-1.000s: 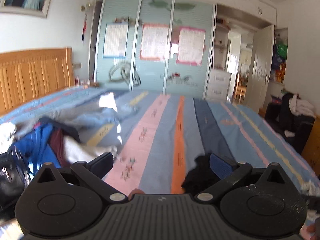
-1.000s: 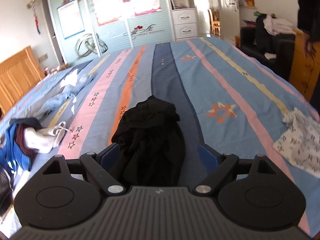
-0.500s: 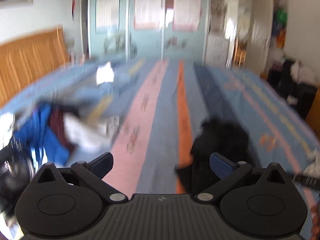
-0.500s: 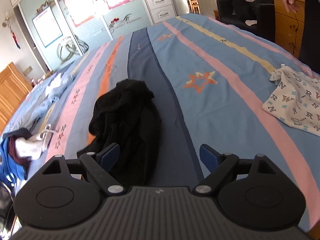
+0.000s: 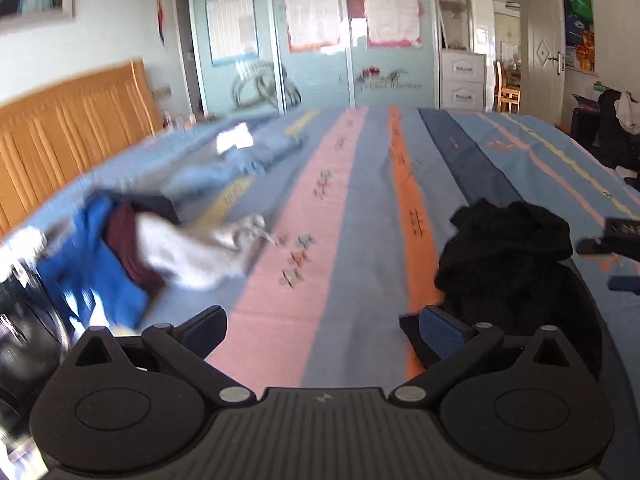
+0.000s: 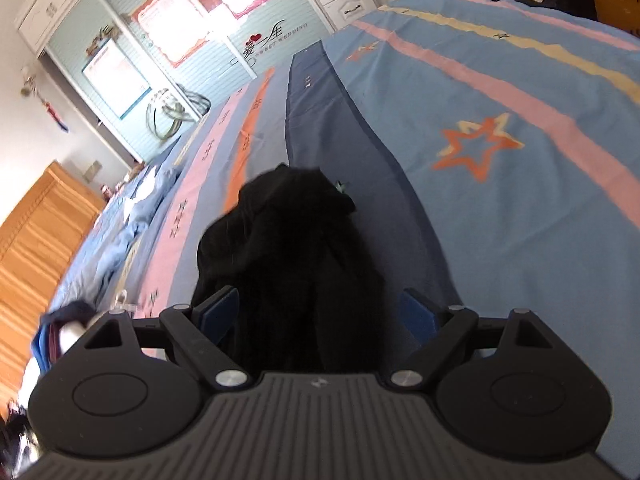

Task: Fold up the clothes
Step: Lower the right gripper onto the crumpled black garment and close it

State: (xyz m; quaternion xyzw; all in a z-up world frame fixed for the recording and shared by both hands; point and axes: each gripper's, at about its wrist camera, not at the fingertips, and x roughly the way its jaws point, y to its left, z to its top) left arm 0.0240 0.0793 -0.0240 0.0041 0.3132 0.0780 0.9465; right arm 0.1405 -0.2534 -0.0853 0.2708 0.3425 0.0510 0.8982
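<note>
A crumpled black garment (image 5: pixel 516 256) lies on the striped bedspread (image 5: pixel 360 208). In the right wrist view the black garment (image 6: pixel 296 248) runs between the open jaws of my right gripper (image 6: pixel 322 312), whose blue pads sit on either side of it, low over the bed. My left gripper (image 5: pixel 324 328) is open and empty, hovering over the pink and orange stripes, with its right pad beside the garment's left edge. The tip of the right gripper (image 5: pixel 612 240) shows at the right edge of the left wrist view.
A pile of blue, maroon and white clothes (image 5: pixel 132 252) lies at the left of the bed, with light blue clothes (image 5: pixel 248 156) farther back. A wooden headboard (image 5: pixel 68 128) stands at left, wardrobe doors (image 5: pixel 312 40) behind, dark furniture with clothes (image 5: pixel 616 128) at right.
Both grippers have moved forward and lower toward the black garment. The right gripper now straddles it and has tilted left. Both stay open.
</note>
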